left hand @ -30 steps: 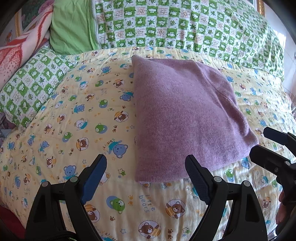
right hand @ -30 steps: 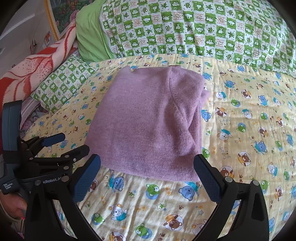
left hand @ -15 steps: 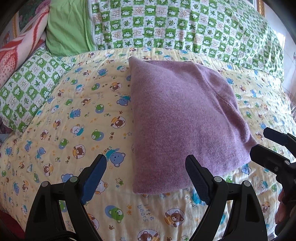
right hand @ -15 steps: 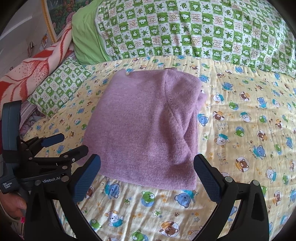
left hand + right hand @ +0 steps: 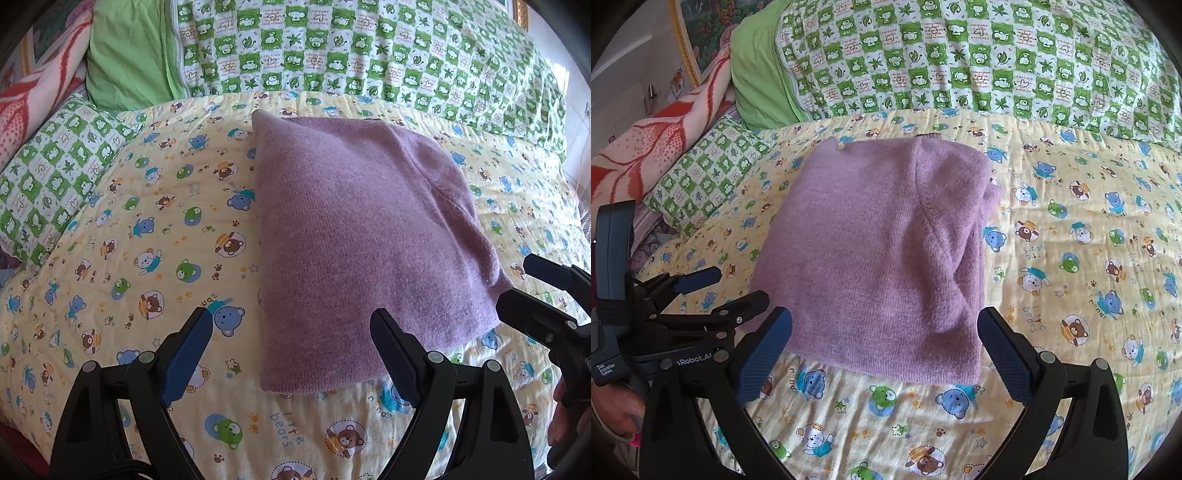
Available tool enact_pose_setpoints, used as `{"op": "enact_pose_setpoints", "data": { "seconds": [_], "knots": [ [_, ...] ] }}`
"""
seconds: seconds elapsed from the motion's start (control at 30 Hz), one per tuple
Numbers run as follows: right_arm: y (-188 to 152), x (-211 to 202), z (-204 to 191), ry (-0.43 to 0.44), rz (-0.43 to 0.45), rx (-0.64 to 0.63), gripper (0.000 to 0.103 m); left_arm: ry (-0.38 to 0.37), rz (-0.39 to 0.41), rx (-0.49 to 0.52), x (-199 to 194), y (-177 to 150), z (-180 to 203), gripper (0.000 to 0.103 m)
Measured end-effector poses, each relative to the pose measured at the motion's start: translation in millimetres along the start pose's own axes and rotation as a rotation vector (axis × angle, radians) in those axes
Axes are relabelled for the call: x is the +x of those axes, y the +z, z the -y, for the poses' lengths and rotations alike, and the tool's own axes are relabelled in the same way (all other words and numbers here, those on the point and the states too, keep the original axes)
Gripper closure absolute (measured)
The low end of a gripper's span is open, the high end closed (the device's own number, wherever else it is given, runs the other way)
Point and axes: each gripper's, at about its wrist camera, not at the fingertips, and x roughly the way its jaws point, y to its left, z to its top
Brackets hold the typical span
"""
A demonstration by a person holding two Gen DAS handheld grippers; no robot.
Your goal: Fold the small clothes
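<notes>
A purple knit sweater (image 5: 354,236) lies folded into a thick rectangle on the yellow bear-print bedspread (image 5: 147,229); it also shows in the right wrist view (image 5: 882,254). My left gripper (image 5: 291,354) is open and empty, held just above the sweater's near left corner. My right gripper (image 5: 884,350) is open and empty, over the sweater's near edge. Each gripper shows in the other's view: the right one at the right edge (image 5: 532,291), the left one at the left (image 5: 713,291).
A green-checked quilt (image 5: 369,62) with a plain green end (image 5: 129,59) lies along the back of the bed. A checked pillow (image 5: 51,177) and a red-and-white blanket (image 5: 646,147) lie at the left. A framed picture (image 5: 698,33) hangs behind.
Both grippers have moved forward and lower toward the sweater's near edge, which now lies between their fingers. The sweater has not moved.
</notes>
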Motion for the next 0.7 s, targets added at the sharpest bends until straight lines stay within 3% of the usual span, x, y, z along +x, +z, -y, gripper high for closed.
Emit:
{"op": "enact_pose_setpoints", "data": {
  "seconds": [0.7],
  "knots": [
    [-5,-2,0,-0.012,0.012,-0.004,0.003,-0.011,0.020,-0.007,-10,-1,3,0.015]
  ]
}}
